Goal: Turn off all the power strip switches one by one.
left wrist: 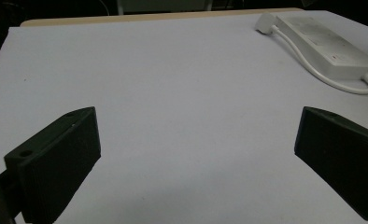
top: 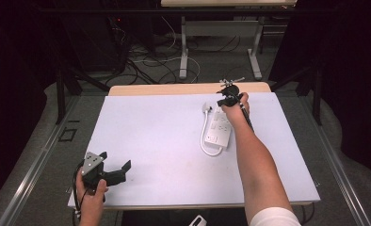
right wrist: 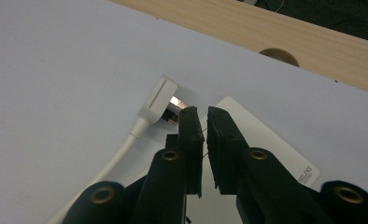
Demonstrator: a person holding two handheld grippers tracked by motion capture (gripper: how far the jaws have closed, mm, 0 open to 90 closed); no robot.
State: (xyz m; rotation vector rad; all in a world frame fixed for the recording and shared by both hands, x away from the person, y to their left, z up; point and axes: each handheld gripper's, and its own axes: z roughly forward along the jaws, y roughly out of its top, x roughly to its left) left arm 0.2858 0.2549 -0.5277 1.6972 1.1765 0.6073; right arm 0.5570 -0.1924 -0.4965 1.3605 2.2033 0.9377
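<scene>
Power strip [top: 220, 128]: rigid, light, slick plastic; cord springy. I'd grip its plug [right wrist: 159, 97]. Right tool [right wrist: 201, 116] nearly closed, empty; left tool [left wrist: 196, 154] wide open, empty.

Even, soft light from overhead falls on the pale lavender sheet-covered tabletop [top: 165, 136], which is bright without glare, while the surrounding room sinks into near-black. Shadows are faint and diffuse. The high view is slightly soft; in both gripper views the near black jaws blur a little
</scene>
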